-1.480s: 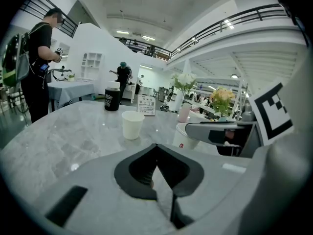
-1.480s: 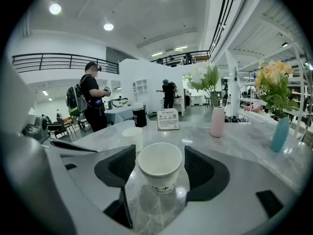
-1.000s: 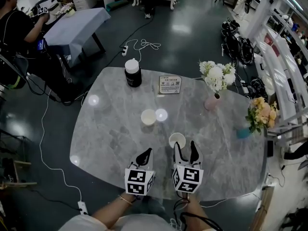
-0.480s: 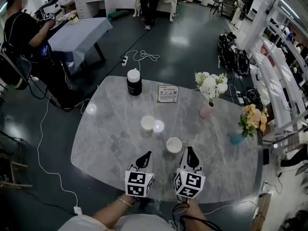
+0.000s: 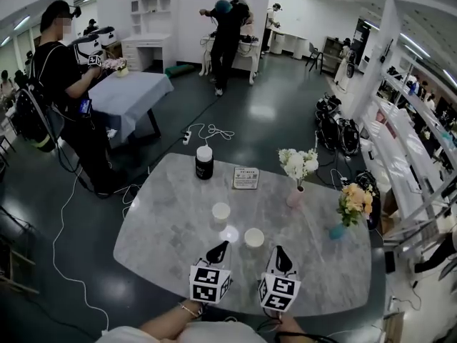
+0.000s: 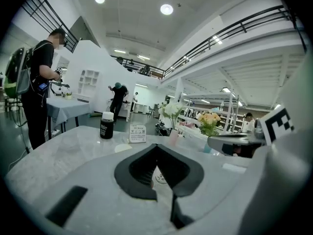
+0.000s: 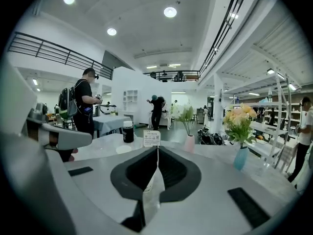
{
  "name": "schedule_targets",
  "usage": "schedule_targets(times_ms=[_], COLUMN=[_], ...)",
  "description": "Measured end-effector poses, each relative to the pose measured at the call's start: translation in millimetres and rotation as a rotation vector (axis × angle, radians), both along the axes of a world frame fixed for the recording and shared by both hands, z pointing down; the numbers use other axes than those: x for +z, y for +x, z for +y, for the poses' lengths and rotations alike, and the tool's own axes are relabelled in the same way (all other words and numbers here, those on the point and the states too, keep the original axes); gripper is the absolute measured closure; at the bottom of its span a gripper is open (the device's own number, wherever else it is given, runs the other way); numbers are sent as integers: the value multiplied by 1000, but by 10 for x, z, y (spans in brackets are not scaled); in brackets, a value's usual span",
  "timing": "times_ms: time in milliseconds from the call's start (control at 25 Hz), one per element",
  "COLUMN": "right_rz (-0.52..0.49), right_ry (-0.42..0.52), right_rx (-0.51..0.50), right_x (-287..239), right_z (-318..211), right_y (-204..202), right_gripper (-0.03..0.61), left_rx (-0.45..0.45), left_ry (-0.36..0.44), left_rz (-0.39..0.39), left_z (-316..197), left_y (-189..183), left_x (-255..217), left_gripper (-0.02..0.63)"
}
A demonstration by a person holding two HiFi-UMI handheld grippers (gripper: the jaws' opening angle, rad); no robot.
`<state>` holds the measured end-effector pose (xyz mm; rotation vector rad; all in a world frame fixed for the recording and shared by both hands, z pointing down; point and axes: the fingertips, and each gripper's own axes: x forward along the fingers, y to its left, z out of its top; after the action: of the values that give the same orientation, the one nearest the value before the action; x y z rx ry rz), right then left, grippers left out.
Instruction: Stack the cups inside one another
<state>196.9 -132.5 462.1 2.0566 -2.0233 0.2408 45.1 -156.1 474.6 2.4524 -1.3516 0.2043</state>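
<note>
Two white cups stand apart on the grey marble table [image 5: 164,234]. The far cup [image 5: 221,211] is near the middle, and the near cup [image 5: 253,237] is closer to me. My left gripper [image 5: 218,251] hovers just left of the near cup, with its jaws shut and empty. My right gripper [image 5: 279,252] hangs just right of that cup, also shut on nothing. In the left gripper view the jaw tips meet [image 6: 156,147] and the far cup [image 6: 123,148] lies beyond them. The right gripper view shows its closed tips [image 7: 157,150] and the far cup [image 7: 122,149].
At the table's far side stand a black jar with a white lid [image 5: 204,163] and a small sign card [image 5: 245,178]. A pink vase of white flowers [image 5: 295,195] and a blue vase of orange flowers [image 5: 337,231] stand at the right. People work at another table [image 5: 136,91] behind.
The right gripper's jaws have gone from open near the near cup to shut and empty. Both grippers have risen, and the head view has tilted up to show more of the room.
</note>
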Motion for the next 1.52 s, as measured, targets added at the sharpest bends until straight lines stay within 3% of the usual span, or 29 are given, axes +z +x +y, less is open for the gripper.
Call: schedule_targets(times_ms=[240,1280,1520], right_rz=[-12,-17,-87], right_ry=[27,-32,5], right_rx=[36,75,28], right_x=[-144,-33,-71], right_z=[142,189,141], right_y=[133,148,-52], right_gripper=[566,567,568], left_rx=[17,0,-2], left_ry=[42,11,19], left_rz=[-21,-34,-36], left_z=[94,30,10], left_y=[122,34,-43], left_x=[-163,-108,-85], left_gripper=[609,609,609])
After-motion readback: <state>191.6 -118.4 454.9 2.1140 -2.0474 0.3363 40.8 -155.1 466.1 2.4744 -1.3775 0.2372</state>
